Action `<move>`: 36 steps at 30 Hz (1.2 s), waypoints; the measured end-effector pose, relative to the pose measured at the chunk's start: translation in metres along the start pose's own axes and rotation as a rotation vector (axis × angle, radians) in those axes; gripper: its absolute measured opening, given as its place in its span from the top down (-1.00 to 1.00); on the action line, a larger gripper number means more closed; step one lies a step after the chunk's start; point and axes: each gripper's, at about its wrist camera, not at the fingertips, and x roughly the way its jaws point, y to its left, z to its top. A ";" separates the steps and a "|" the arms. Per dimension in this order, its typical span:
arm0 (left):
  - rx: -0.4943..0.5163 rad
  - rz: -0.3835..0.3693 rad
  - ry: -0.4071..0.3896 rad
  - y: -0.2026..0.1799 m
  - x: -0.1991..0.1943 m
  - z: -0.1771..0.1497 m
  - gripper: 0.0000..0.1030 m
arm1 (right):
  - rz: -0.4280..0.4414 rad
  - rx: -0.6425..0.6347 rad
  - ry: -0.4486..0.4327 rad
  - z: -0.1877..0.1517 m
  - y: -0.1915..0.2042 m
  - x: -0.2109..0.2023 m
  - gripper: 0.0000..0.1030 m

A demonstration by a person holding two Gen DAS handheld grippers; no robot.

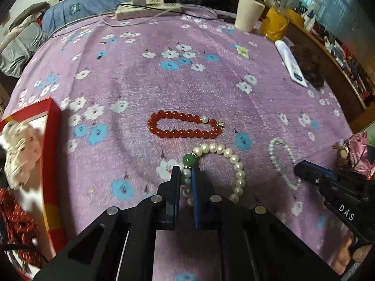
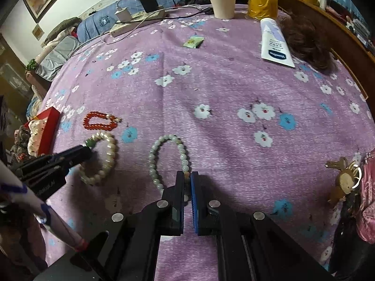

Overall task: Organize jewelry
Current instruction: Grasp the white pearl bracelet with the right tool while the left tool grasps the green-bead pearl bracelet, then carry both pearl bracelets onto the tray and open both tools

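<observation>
Three bracelets lie on the purple floral cloth (image 1: 187, 82). My left gripper (image 1: 186, 171) is shut on the white pearl bracelet with a green bead (image 1: 234, 161), gripping it just below the bead; it also shows in the right wrist view (image 2: 105, 159). My right gripper (image 2: 187, 175) is shut on the pale jade bead bracelet (image 2: 154, 161), also visible in the left wrist view (image 1: 279, 161). The red bead bracelet (image 1: 185, 126) lies untouched just beyond. A red box (image 1: 50, 154) with a cream pouch inside stands at the left.
A power strip with chargers (image 1: 147, 8), a cream cup (image 1: 248, 14), a yellow jar (image 1: 274, 22), a white tube (image 2: 274, 42) and a brown hair piece (image 2: 307, 42) sit at the far side. A keyring and pink pouch (image 2: 351, 178) lie at the right.
</observation>
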 end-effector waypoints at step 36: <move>-0.247 0.075 -0.223 0.070 -0.221 -0.146 0.83 | 0.251 -0.113 -0.093 -0.109 0.061 -0.118 0.89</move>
